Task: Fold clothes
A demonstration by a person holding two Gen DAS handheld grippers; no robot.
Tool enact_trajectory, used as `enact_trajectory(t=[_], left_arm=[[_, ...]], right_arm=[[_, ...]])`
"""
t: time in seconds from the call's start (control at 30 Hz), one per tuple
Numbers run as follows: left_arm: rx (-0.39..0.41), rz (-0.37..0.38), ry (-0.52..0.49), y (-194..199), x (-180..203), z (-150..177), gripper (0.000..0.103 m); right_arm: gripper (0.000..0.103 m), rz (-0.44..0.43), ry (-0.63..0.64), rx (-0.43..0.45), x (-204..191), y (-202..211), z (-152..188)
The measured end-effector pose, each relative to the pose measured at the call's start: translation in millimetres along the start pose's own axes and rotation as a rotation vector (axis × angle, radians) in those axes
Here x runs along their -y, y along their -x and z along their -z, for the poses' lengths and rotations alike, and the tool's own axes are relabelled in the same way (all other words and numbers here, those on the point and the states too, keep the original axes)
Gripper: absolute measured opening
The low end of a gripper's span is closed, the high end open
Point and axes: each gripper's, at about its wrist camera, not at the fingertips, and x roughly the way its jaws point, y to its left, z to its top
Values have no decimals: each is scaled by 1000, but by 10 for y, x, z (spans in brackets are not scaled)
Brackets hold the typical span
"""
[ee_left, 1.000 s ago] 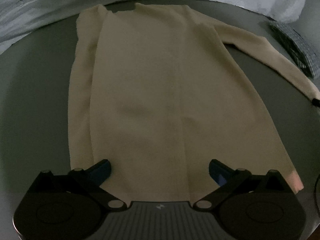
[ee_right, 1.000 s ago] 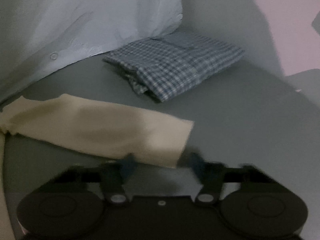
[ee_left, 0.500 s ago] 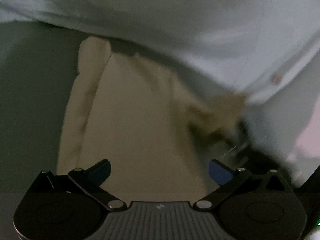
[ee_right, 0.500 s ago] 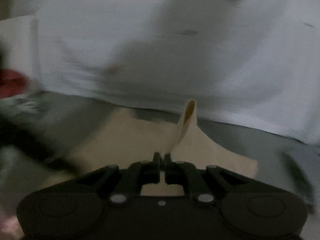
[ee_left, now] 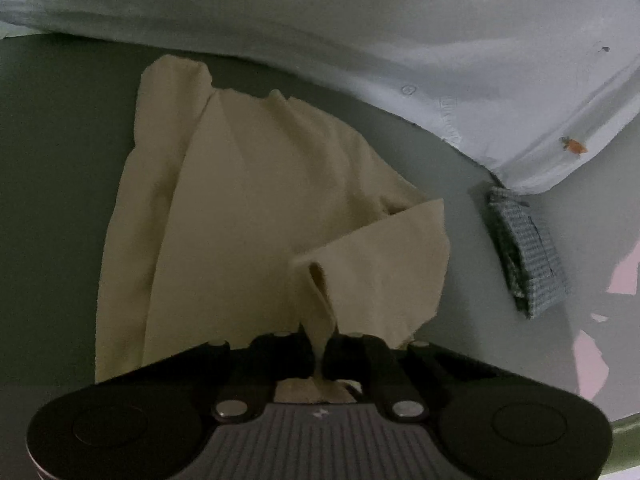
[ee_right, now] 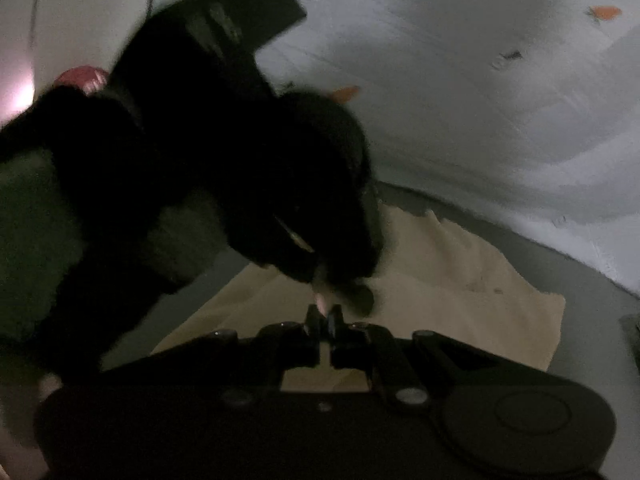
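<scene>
A cream sweater [ee_left: 240, 220] lies flat on the grey surface [ee_left: 60, 160], its left sleeve folded in along the body. Its right sleeve [ee_left: 380, 272] is pulled across the lower body and rises to my left gripper [ee_left: 318, 344], which is shut on the cuff. In the right wrist view the sweater [ee_right: 460, 292] lies just ahead. My right gripper [ee_right: 326, 312] is shut, with a small pale bit of the sleeve at its tips. A black-gloved hand [ee_right: 240, 140] holding the left gripper fills the left half of that blurred view, right over the right gripper's tips.
A folded blue checked shirt [ee_left: 524, 252] lies to the right of the sweater. A pale blue garment with small orange prints [ee_left: 400, 20] spreads along the far side, also in the right wrist view [ee_right: 480, 100]. A red object [ee_right: 82, 78] shows at far left.
The right gripper closed on the sleeve's end and carried it from beside the checked shirt over the sweater's body. The left gripper, wide open before, has shut on that sleeve.
</scene>
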Motion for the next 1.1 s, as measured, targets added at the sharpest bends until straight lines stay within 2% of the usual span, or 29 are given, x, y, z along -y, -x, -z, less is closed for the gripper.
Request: enact_trajectory(t=[0.07,0.13,0.33,0.4,0.43,0.47,0.5,0.57,0.7,0.8,0.87,0.97,1.1], left_arm=[[24,36,6,37,-39,-42,4],[50,56,8,105,-74,-114,4],[140,86,16,277,-111,-497,4],[178,105,19,365,-86,-674,4],[202,112,17,439,-62,-758,4],[230,124,17,533,-45,-852,4],[260,138,18,638,-32,-953,4],[351,157,16,974,-30,-1151,4],[595,160,53,1928,-242,-1320,4],[702,70,73,2356,-499,-1304,4],[720,-27,74,2435,-689,-1277,4],[677,-113,119,2314,-1028,-1214,4],[640,-130,191,2240,-1384,-1120,4]], right_arm=[[27,28,-69,-24,88,92,45],[44,81,-159,-61,227,214,173],[45,439,-323,-336,412,297,883],[43,438,-407,-347,467,331,1028],[29,414,-409,-336,474,308,1019],[7,389,-411,-325,482,286,1009],[3,369,-407,-314,479,270,990],[3,374,-324,-293,349,305,843],[2,389,-159,-224,-1,467,483],[2,342,-51,-199,-294,427,280],[2,290,-12,-218,-422,291,262],[3,219,32,-271,-520,13,299],[3,192,7,-320,-491,-164,341]])
